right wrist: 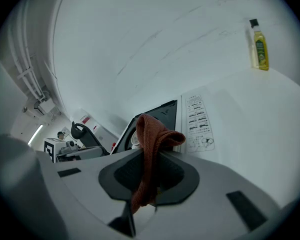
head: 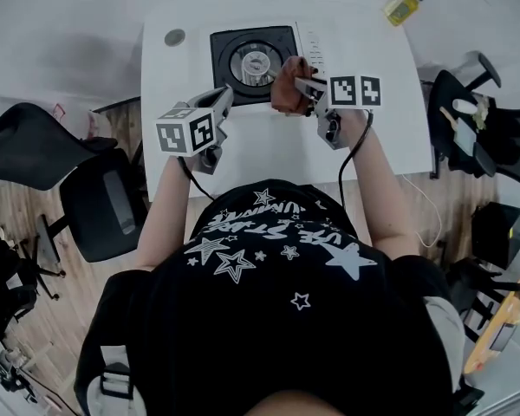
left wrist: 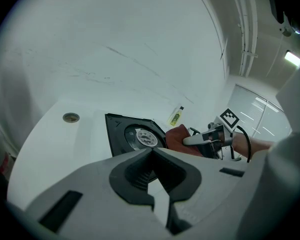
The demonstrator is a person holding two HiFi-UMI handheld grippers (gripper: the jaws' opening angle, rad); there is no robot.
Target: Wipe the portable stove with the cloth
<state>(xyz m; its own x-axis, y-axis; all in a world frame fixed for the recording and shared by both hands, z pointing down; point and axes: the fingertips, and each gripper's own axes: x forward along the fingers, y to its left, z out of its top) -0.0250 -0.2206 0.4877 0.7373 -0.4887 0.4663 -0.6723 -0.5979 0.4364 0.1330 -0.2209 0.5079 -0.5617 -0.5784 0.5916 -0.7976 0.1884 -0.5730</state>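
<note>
One cloth (right wrist: 151,134), rust-brown ribbed knit, folded: pinched in right gripper (right wrist: 150,159) at the 4 o'clock corner of one portable stove (head: 225,68), square black top, round metal burner. Left gripper (left wrist: 152,153) pressed together, empty. One yellow bottle (head: 404,7), 1 o'clock on white desk (head: 269,154).

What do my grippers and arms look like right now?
The left gripper and right gripper are light grey with dark inner jaw faces. Each carries a white cube of black square markers and trails a black cable. Arms are unsleeved; the shirt is black with white stars.

stove x1 (head: 226,47) | cloth x1 (head: 283,95) | btl x1 (head: 405,7) | grippers x2: left gripper (head: 224,95), right gripper (head: 302,83)
</note>
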